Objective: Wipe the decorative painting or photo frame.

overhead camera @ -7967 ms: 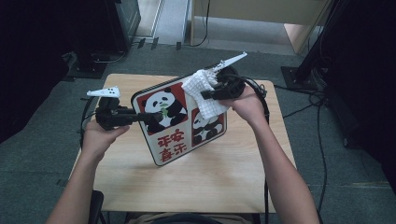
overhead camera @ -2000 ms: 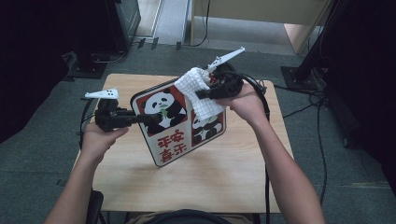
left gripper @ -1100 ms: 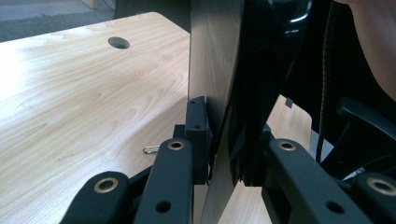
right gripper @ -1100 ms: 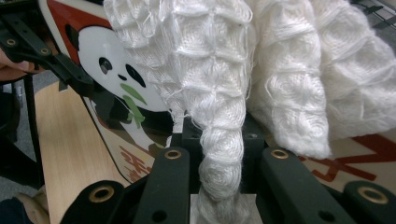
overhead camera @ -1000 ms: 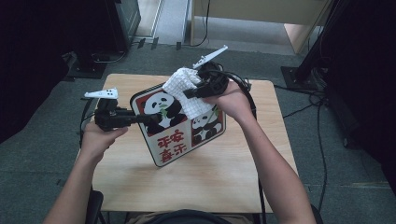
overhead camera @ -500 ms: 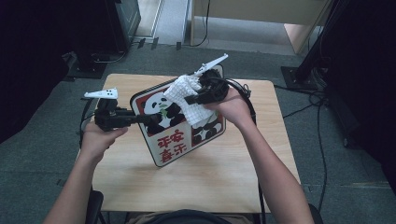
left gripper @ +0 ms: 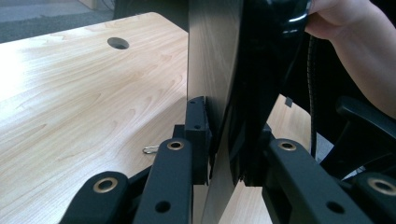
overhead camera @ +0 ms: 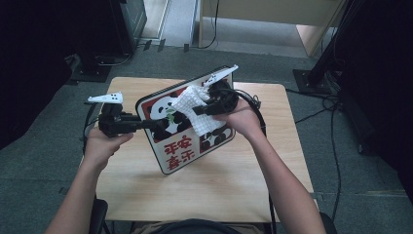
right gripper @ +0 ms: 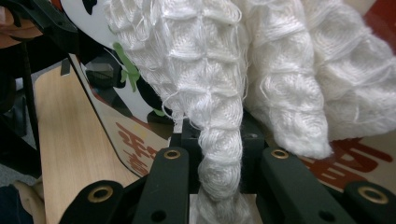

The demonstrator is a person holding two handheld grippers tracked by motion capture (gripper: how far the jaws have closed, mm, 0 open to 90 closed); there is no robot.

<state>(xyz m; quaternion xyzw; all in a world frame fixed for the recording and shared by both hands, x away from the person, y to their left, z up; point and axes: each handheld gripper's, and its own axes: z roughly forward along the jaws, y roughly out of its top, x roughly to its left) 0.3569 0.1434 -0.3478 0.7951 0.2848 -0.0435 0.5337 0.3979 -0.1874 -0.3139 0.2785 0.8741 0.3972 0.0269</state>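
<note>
From above, we see a wooden table with a person seated at its near side, a gripper in each hand. No container appears in these views; the objects handled are a flat panda board and a white cloth.

The board is held tilted above the middle of the table, its printed face turned up toward the camera. That face carries panda drawings on a red ground, a white lower band with red characters, and a dark border. In the left gripper view the board appears edge-on, with a plain wood-coloured back and a glossy black rim.

The left gripper is clamped on the board's left edge; we see its jaws pressed against both faces. The right gripper holds the cloth against the board's upper face. In the right gripper view its jaws are closed on a twisted fold of the cloth, a thick waffle-weave textile with loose threads.

A small metal clip lies on the tabletop.
</note>
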